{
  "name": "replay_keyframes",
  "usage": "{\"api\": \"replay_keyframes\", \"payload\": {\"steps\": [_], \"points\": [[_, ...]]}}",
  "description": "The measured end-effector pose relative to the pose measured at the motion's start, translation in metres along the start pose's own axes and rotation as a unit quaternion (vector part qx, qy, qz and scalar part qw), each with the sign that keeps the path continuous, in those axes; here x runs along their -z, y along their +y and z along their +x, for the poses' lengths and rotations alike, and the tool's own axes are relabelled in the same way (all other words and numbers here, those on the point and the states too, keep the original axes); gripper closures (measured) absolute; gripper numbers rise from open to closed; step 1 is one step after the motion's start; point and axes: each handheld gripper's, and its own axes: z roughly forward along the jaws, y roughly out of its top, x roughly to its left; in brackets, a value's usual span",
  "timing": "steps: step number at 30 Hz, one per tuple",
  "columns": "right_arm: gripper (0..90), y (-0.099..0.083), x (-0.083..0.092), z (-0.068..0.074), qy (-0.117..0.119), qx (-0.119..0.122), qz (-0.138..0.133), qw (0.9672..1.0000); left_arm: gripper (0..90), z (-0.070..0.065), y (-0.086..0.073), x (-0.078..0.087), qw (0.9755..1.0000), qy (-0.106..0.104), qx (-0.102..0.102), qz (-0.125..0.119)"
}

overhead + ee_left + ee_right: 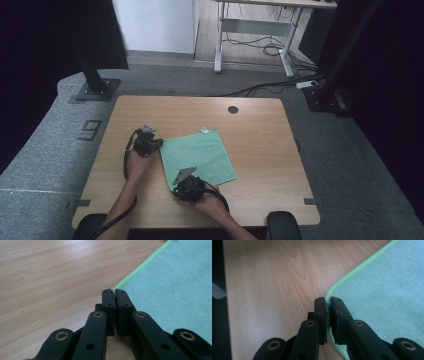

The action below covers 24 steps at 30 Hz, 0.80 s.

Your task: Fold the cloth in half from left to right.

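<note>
The left hand-held gripper (114, 293) pinches the cloth's (199, 156) left corner on the table (260, 145). The right hand-held gripper (327, 301) pinches its near corner edge.

The bench (260, 150) lies bare right of and beyond the green cloth (200, 155), so a claw could pass freely there; a small dark round spot (233, 109), perhaps a cable hole, marks the far edge
</note>
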Motion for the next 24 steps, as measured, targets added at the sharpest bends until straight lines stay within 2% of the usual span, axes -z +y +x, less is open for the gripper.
{"api": "replay_keyframes", "payload": {"steps": [5, 11, 24], "points": [[82.9, 0.003, 0.009, 0.001, -0.001, 0.006, -0.011, 0.9999, 86.5, -0.002, 0.006, 0.005, 1.0, 0.001, -0.001, -0.008], [82.9, 0.0, 0.023, -0.005, -0.009, 0.0, -0.026, 0.9996, 86.4, -0.007, 0.018, 0.007, 0.9998, -0.002, -0.005, -0.019], [83.1, -0.018, 0.053, -0.025, -0.037, -0.021, -0.044, 0.9981, 86.3, -0.03, 0.048, -0.009, 0.999, -0.015, -0.032, -0.026]]}}
